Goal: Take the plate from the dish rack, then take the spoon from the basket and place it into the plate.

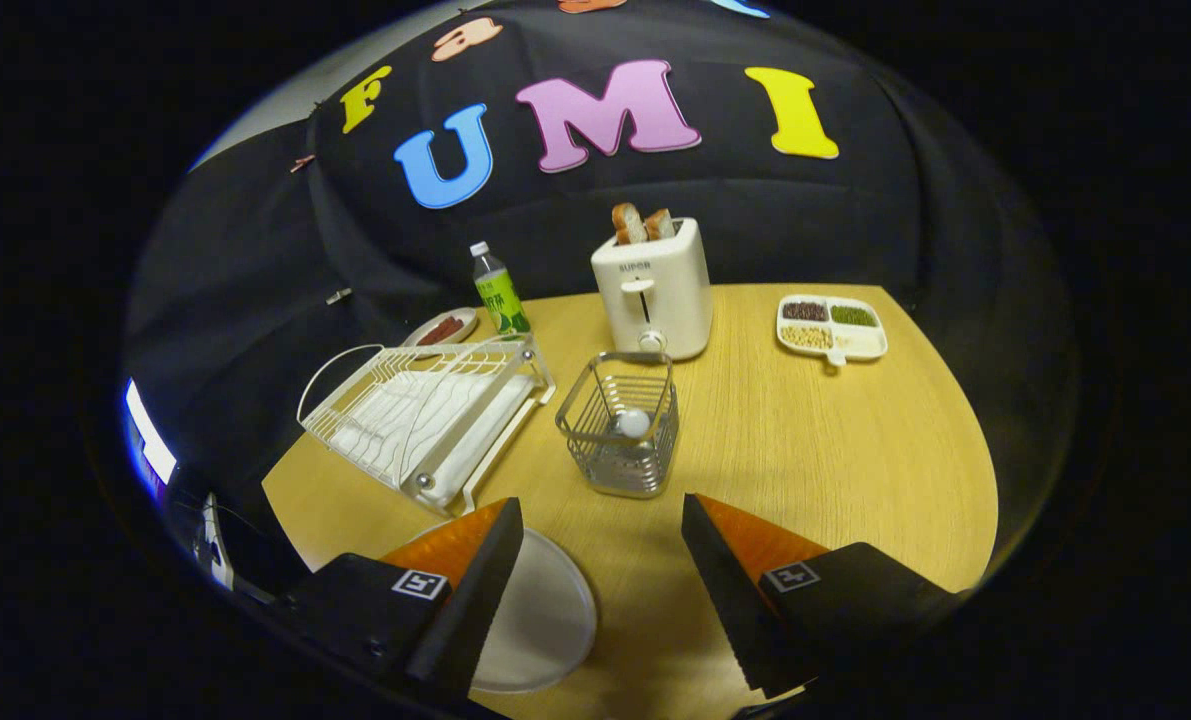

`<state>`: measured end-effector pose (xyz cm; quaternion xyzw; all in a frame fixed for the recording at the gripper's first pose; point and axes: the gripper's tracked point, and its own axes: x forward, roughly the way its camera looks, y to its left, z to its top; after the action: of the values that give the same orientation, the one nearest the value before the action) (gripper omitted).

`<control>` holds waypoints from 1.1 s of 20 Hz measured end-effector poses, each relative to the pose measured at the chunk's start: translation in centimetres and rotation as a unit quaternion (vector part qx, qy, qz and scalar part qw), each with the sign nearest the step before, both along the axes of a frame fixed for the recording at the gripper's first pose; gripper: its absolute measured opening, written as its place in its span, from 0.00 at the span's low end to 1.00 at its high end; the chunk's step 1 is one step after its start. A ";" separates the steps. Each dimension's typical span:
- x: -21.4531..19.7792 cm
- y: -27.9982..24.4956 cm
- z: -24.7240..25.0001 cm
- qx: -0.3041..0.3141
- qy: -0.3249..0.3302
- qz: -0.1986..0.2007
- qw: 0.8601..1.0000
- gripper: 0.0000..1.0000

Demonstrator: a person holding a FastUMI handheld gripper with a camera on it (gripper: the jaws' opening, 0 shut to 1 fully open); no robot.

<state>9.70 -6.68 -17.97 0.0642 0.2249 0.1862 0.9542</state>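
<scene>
Hovering with fingers apart, the tool (603, 520) overlooks a wooden table (805, 450) against black cloth (255, 250).

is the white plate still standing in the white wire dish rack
No, the round white plate lies flat on the wooden table by the open gripper.

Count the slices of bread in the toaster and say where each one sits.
2. Both stand in the top of the white toaster, beyond the wire basket: one slice nearer the bottle's side, the other beside it. The gripper is open, jaws holding nothing.
</scene>
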 end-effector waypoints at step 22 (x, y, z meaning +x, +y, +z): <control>10.4 2.3 -0.9 -0.001 -0.069 -0.021 0.997 0.24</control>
<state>20.08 -4.38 -18.85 0.0553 0.1574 0.1701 0.9712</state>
